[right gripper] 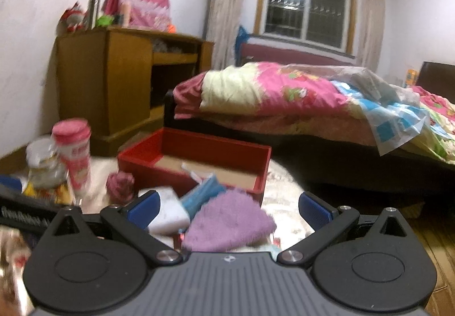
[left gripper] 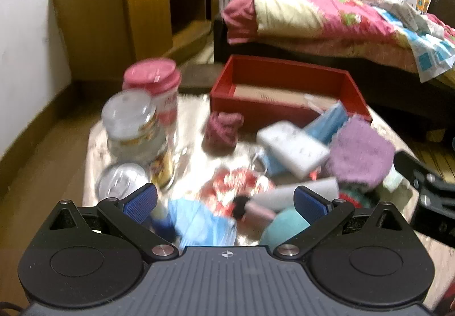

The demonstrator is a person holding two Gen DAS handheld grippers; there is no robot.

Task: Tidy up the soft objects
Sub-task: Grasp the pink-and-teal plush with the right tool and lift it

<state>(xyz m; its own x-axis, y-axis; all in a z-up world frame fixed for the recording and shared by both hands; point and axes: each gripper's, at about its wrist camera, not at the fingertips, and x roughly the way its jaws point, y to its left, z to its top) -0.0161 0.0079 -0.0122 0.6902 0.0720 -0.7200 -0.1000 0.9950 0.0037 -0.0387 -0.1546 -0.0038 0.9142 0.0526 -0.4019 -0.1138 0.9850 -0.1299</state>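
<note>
A low table holds a heap of soft things. In the left wrist view a purple knitted cloth lies at the right, a maroon knitted piece in the middle, a white pack, blue masks, a light blue cloth and a teal soft ball. My left gripper is open above the blue cloth, holding nothing. My right gripper is open over the purple cloth. A red box stands open behind the heap.
Clear jars and a pink-lidded jar stand at the table's left. A bed with a pink quilt fills the right, a wooden cabinet the back left. The right gripper's body shows at the right edge.
</note>
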